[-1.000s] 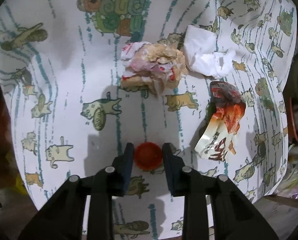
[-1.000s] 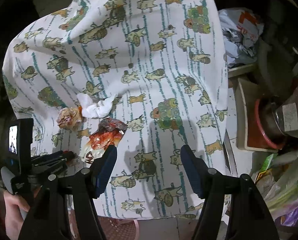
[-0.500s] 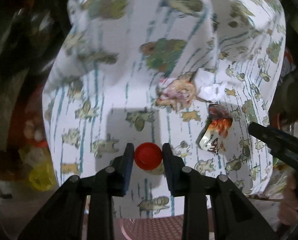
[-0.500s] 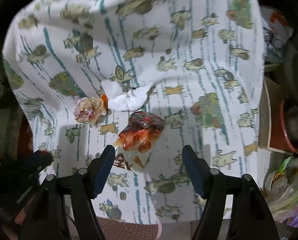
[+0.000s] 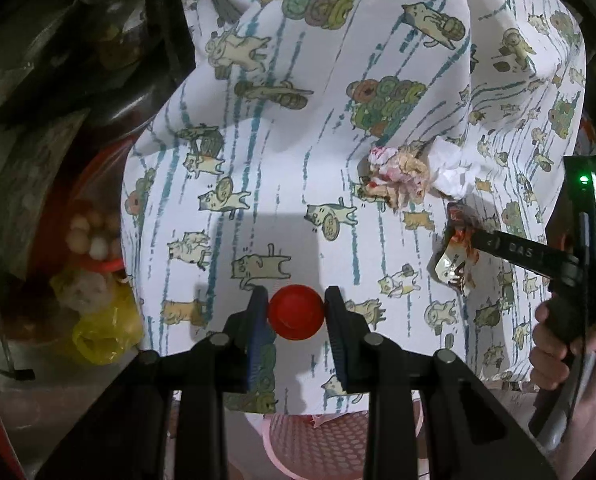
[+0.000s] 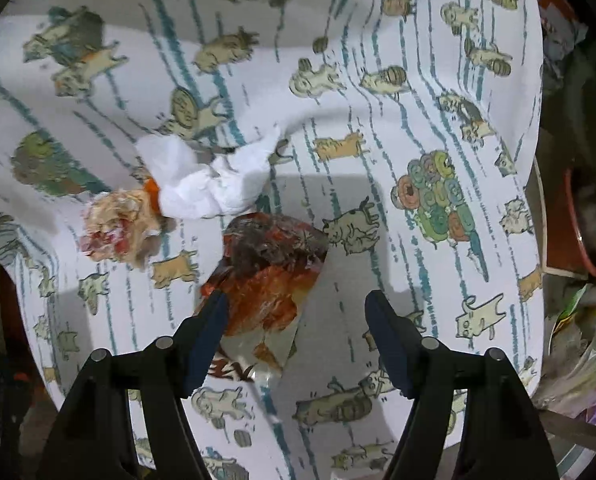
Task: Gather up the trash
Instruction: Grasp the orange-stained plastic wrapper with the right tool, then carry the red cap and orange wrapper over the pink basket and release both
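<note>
My left gripper is shut on a red bottle cap and holds it above the front edge of the cat-print cloth, over a pink basket. My right gripper is open just over a crumpled red-orange plastic wrapper, which lies between its fingers; it also shows in the left wrist view. A crumpled beige paper ball and a white tissue lie behind the wrapper on the cloth.
Left of the cloth, low down, are a yellow bag and dark clutter. Right of the cloth stand a red-rimmed pot and plastic bags. The person's hand holds the right gripper's handle.
My left gripper lifted the red cap off the cloth and drew back toward the front edge, over the basket. My right gripper moved in and down onto the red-orange wrapper.
</note>
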Tool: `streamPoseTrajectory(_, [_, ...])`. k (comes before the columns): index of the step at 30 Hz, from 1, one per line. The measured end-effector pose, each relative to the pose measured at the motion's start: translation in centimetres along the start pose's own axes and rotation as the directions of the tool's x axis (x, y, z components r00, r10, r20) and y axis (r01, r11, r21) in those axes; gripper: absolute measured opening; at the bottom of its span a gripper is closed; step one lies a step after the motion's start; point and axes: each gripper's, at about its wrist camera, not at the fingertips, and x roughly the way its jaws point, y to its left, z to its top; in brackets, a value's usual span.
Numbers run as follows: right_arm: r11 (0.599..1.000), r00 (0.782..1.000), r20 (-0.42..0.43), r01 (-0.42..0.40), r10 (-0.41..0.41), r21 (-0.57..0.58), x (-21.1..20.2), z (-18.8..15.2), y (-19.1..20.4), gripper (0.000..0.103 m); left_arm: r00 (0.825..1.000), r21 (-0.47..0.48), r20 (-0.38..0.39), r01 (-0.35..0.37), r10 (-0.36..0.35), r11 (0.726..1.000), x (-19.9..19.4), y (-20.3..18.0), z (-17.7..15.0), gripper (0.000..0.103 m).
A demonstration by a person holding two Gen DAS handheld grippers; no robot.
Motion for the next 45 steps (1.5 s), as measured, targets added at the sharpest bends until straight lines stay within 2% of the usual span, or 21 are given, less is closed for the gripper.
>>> streamPoseTrajectory(2, [1.0,1.0,-0.01,-0.023,0.023,0.008,0.7,-0.1,-0.1,0.078,1.0,0.007,0.004,-0.008,0.008,1.0,-0.2,0.1,-0.2,0.027])
streamPoseTrajectory(5, [0.999,0.999,0.029,-0.023,0.022,0.034,0.6,-0.1,-0.5,0.084,1.0,0.012,0.003,-0.006,0.006,1.0,-0.4,0.3,-0.5,0.027])
streamPoseTrajectory(9, [0.994,0.995,0.007,-0.097,0.096,0.053,1.3,-0.1,-0.7,0.085,1.0,0.013,0.005,-0.003,0.003,1.0,-0.6,0.5,-0.6,0.027])
streamPoseTrajectory(11, [0.994,0.994,-0.005,-0.106,0.106,0.038,1.8,-0.2,-0.4,0.085,1.0,0.013,0.005,-0.007,0.007,1.0,-0.6,0.6,-0.7,0.027])
streamPoseTrajectory(12, [0.994,0.994,-0.009,-0.107,0.107,0.024,2.1,-0.3,-0.1,0.086,1.0,0.013,0.002,-0.009,0.009,1.0,-0.5,0.7,-0.7,0.027])
streamPoseTrajectory(15, [0.999,0.999,0.017,-0.032,0.033,-0.043,2.4,-0.7,0.9,0.086,1.0,0.011,-0.003,-0.011,0.011,1.0,-0.5,0.9,-0.8,0.027])
streamPoseTrajectory(17, [0.998,0.999,0.028,-0.021,0.022,-0.052,2.5,-0.9,1.3,0.086,1.0,0.008,-0.004,-0.013,0.013,1.0,-0.5,1.1,-0.9,0.027])
streamPoseTrajectory(19, [0.999,0.999,0.041,-0.01,0.011,-0.038,2.5,-1.2,1.4,0.08,1.0,0.006,-0.002,-0.015,0.015,1.0,-0.6,1.3,-0.9,0.027])
streamPoseTrajectory(21, [0.999,0.998,0.052,-0.024,0.025,-0.033,2.0,-1.8,1.6,0.059,1.0,0.007,0.0,-0.021,0.021,1.0,-0.6,1.4,-0.9,0.027])
streamPoseTrajectory(22, [0.999,0.998,0.043,-0.039,0.04,-0.029,1.8,-1.8,1.5,0.057,1.0,0.007,0.001,-0.023,0.023,1.0,-0.6,1.5,-1.0,0.027])
streamPoseTrajectory(24, [0.998,0.998,0.027,-0.062,0.062,-0.029,1.6,-1.9,1.3,0.056,1.0,0.005,0.001,-0.025,0.025,1.0,-0.6,1.6,-0.9,0.027])
streamPoseTrajectory(32, [0.995,0.996,0.048,-0.067,0.071,-0.076,-0.6,-3.0,0.4,0.054,1.0,-0.003,0.006,-0.021,0.021,1.0,-0.9,1.7,-1.1,0.027])
streamPoseTrajectory(45, [0.987,0.986,0.139,-0.072,0.092,-0.141,-6.4,-4.6,-0.4,0.054,0.998,0.01,0.057,-0.026,0.025,1.0,-2.4,1.2,-1.6,0.027])
